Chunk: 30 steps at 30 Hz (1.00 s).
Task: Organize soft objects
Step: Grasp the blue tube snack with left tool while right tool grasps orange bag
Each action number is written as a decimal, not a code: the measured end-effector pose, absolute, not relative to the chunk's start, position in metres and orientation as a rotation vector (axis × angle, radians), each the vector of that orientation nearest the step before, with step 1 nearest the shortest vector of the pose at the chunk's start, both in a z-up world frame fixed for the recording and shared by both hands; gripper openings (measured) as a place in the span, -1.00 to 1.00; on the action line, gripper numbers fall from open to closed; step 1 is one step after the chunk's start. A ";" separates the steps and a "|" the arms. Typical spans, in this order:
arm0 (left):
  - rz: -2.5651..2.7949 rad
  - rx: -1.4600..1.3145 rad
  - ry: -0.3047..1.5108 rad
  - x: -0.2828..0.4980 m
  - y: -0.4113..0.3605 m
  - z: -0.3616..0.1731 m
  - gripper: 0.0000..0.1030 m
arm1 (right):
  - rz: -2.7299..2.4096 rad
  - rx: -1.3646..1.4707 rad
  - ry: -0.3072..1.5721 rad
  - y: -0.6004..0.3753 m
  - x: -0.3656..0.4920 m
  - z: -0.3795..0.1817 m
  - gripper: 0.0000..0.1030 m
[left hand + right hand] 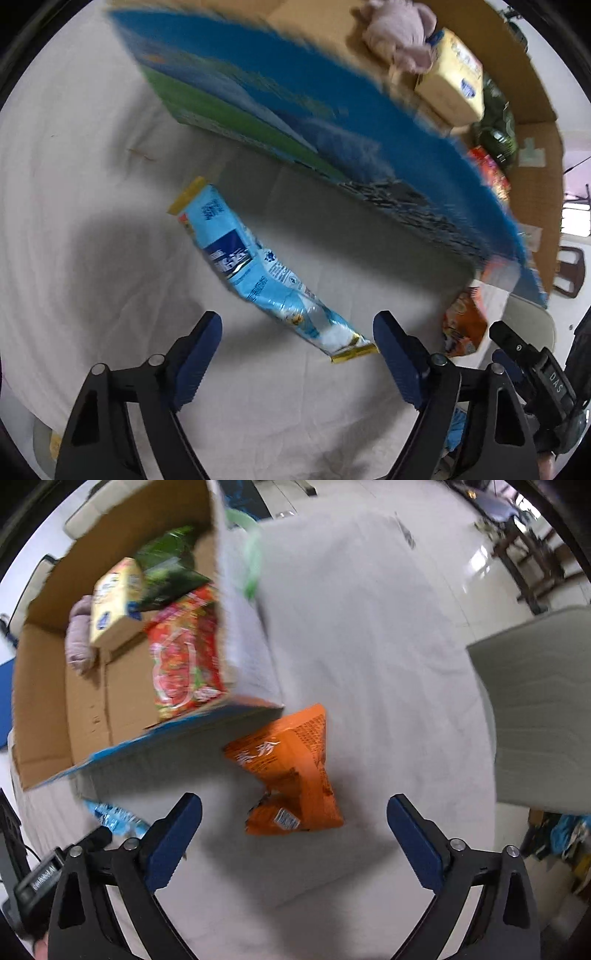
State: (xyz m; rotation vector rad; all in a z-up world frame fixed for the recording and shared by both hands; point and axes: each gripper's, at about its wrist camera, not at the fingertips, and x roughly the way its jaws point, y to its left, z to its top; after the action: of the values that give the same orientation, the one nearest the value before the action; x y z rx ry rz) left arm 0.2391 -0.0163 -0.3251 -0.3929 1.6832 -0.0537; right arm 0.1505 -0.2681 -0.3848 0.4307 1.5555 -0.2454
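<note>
the left gripper (297,328) hangs with its blue-padded fingers spread wide and nothing between them, over a white cloth-covered table (92,206). a long light-blue plastic snack packet with yellow sealed ends (258,273) lies flat on the cloth just ahead of it, its near end reaching in between the fingertips without touching either pad. beyond the packet stands a large open cardboard box with a blue and green printed outer wall (258,103).

the right gripper (293,812) is likewise wide apart and empty. a crumpled orange foil snack bag (291,771) rests on the cloth between and just ahead of its fingers, beside the box's near corner (whether it touches the box cannot be told).

inside the box sit a pale pink plush toy (77,642), a cream-yellow carton with blue print (114,602), a dark green shiny packet (170,568) and a red patterned snack bag (184,650) leaning against the wall.
</note>
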 end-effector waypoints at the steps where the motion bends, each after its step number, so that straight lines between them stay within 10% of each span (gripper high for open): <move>1: -0.053 -0.382 1.689 0.240 -0.021 -0.330 0.61 | -0.249 0.441 1.564 -0.270 0.151 -0.390 0.93; 7: -0.026 -0.298 1.687 0.242 -0.035 -0.345 0.17 | -0.251 0.491 1.604 -0.276 0.152 -0.420 0.70; 12: -0.063 -0.152 1.714 0.229 -0.036 -0.345 -0.16 | -0.248 0.487 1.655 -0.278 0.150 -0.439 0.07; 22: -0.097 0.229 1.723 0.173 -0.027 -0.344 -0.21 | -0.149 0.304 1.777 -0.240 0.122 -0.447 0.01; 30: 0.022 0.162 1.777 0.165 -0.006 -0.379 1.00 | -0.086 0.202 1.764 -0.202 0.117 -0.445 0.01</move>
State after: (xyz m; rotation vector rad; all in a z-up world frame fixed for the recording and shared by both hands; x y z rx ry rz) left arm 0.1646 -0.0059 -0.3788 0.1617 1.7769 0.0220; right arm 0.1167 -0.2016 -0.4449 0.2020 1.7641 -0.0857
